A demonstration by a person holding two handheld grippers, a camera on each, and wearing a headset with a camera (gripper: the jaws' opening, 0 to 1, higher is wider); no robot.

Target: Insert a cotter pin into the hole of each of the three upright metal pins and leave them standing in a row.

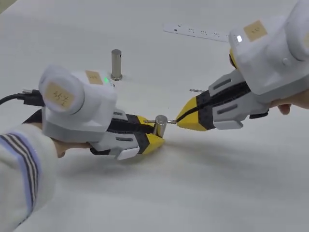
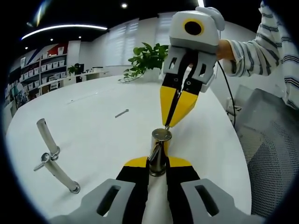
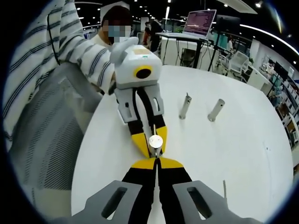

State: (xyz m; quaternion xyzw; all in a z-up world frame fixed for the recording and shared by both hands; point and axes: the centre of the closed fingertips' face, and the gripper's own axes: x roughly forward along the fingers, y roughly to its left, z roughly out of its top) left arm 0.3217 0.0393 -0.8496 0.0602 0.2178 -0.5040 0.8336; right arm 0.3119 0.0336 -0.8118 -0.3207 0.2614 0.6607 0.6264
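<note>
Two grippers meet over one metal pin on the white table (image 1: 217,188).
The left gripper (image 1: 152,132) clamps the upright metal pin (image 1: 161,125) at its base. The right gripper (image 1: 179,120), jaws pinched together, holds a cotter pin (image 1: 171,122) that runs through the pin's head. A second metal pin (image 1: 116,64) stands behind, and a loose cotter pin (image 1: 195,90) lies nearby.

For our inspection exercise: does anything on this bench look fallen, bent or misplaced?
Nothing stands out. The far metal pin stands upright, the left gripper holds a second metal pin upright, and a spare cotter pin lies loose on the table.
</note>
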